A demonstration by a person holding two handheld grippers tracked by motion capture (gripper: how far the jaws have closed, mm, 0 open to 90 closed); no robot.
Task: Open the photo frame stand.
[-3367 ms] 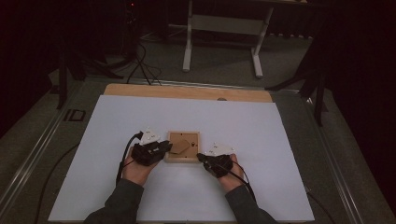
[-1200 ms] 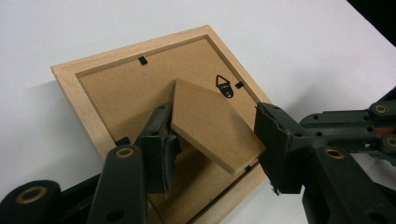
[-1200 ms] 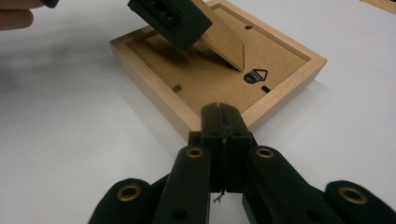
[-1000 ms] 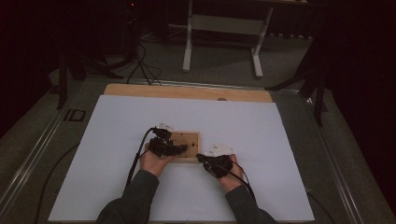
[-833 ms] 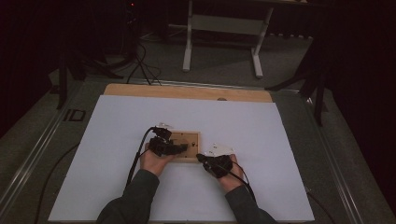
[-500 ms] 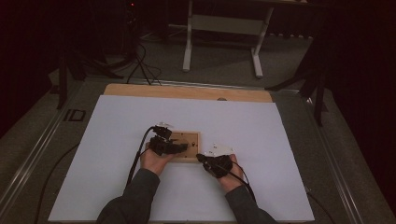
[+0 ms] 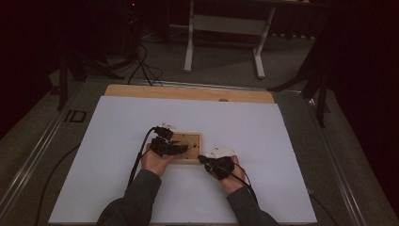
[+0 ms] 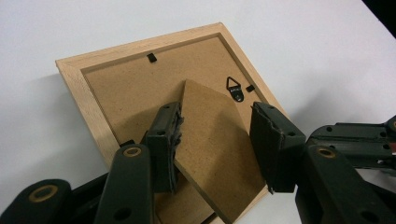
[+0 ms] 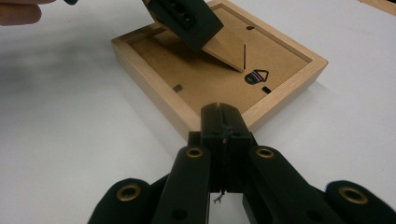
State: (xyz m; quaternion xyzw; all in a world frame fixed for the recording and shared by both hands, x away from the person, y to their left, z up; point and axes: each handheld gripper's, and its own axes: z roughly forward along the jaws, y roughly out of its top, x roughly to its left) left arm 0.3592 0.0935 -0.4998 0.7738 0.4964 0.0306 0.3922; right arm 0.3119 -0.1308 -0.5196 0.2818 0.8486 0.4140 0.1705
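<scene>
One wooden picture frame (image 7: 186,147) lies face down near the middle of the white tabletop (image 7: 282,141), its brown backing board turned up. Two grippers work at it, one in each of the person's hands. On the backing I count one fold-out stand flap (image 8: 212,140), raised at an angle from the board, one triangular hanging hook (image 8: 235,88) beside the flap's pointed tip, and small black retaining tabs: two show plainly in the left gripper view, near the far edges of the board. The left gripper (image 8: 215,140) reaches over the frame with its two jaws apart, one on either side of the lifted flap; the left-hand pad lies against the flap's edge, the other stands just clear. The right gripper (image 9: 223,122) sits just beside the frame's near corner, low over the tabletop, its two jaws pressed together on nothing.
</scene>
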